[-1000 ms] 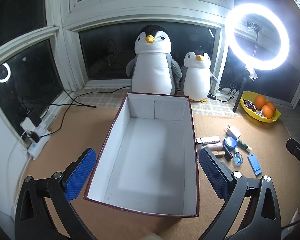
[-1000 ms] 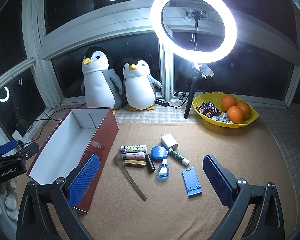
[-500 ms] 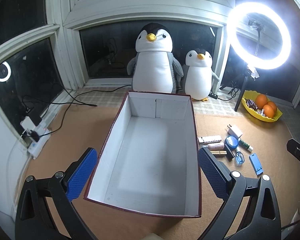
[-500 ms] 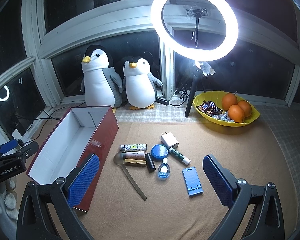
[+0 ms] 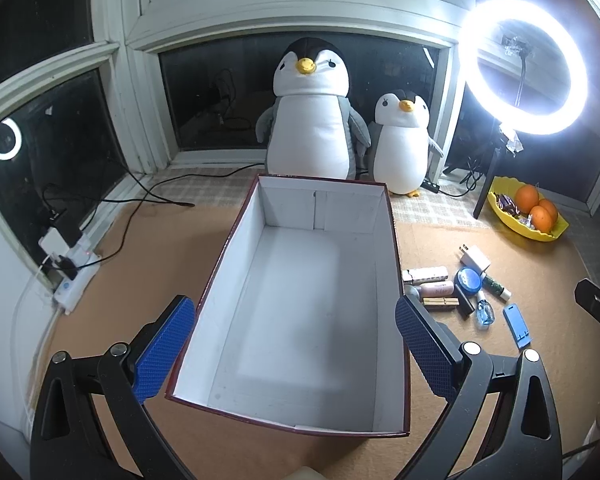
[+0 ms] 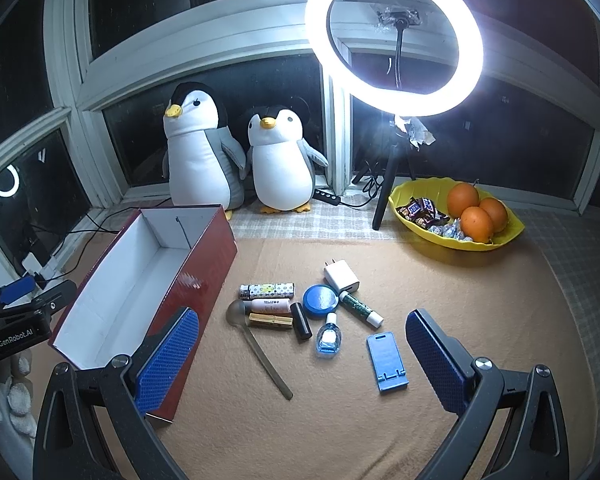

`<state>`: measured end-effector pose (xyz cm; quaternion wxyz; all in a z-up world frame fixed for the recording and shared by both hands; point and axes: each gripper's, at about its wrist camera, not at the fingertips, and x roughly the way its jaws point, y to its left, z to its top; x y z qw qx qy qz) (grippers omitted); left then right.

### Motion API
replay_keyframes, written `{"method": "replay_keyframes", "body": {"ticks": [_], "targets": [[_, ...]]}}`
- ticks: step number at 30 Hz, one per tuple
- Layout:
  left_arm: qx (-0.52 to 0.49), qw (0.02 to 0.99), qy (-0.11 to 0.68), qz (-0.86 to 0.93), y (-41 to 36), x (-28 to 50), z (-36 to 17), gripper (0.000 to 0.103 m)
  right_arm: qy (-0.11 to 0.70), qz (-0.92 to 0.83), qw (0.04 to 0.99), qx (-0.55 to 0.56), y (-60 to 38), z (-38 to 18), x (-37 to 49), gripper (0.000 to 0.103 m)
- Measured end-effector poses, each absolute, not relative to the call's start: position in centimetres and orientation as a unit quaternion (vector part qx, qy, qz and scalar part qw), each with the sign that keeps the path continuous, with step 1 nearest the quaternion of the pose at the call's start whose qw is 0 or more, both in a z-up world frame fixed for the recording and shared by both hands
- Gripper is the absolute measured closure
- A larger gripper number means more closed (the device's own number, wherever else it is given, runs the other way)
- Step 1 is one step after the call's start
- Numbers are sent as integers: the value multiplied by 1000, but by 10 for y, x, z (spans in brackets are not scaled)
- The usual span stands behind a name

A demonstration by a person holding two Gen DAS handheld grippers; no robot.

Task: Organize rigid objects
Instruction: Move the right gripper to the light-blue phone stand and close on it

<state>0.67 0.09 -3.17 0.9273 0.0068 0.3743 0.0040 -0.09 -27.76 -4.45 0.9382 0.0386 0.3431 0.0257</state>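
An empty red box with a white inside (image 5: pixel 300 300) (image 6: pixel 140 276) stands open on the brown mat. My left gripper (image 5: pixel 296 344) is open and empty, hovering over the box's near end. To the box's right lie small objects: a white charger (image 6: pixel 341 275), a blue round tin (image 6: pixel 320 300), a patterned tube (image 6: pixel 266 290), a pink tube (image 6: pixel 270 305), a gold clip (image 6: pixel 271 321), a black stick (image 6: pixel 301 321), a small blue bottle (image 6: pixel 329 336), a green-and-white tube (image 6: pixel 360 309), a spoon (image 6: pixel 256 348) and a blue phone stand (image 6: pixel 387 361). My right gripper (image 6: pixel 300 356) is open and empty above them.
Two plush penguins (image 6: pixel 204 148) (image 6: pixel 280 160) stand at the window behind the box. A ring light on a tripod (image 6: pixel 396 40) and a yellow bowl of oranges and sweets (image 6: pixel 456 216) are at the back right. Cables and a power strip (image 5: pixel 74 276) lie at the left.
The left wrist view has shifted slightly, so the box and penguins sit a little to the right. The right view has barely changed. Both grippers stay open.
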Motion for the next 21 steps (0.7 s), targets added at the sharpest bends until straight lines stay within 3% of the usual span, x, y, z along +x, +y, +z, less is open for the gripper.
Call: {"method": "replay_keyframes", "body": {"ticks": [21], "targets": [[3, 901, 427, 75, 54, 13, -78, 7, 381, 20, 923, 44, -312, -87, 2, 2]]}}
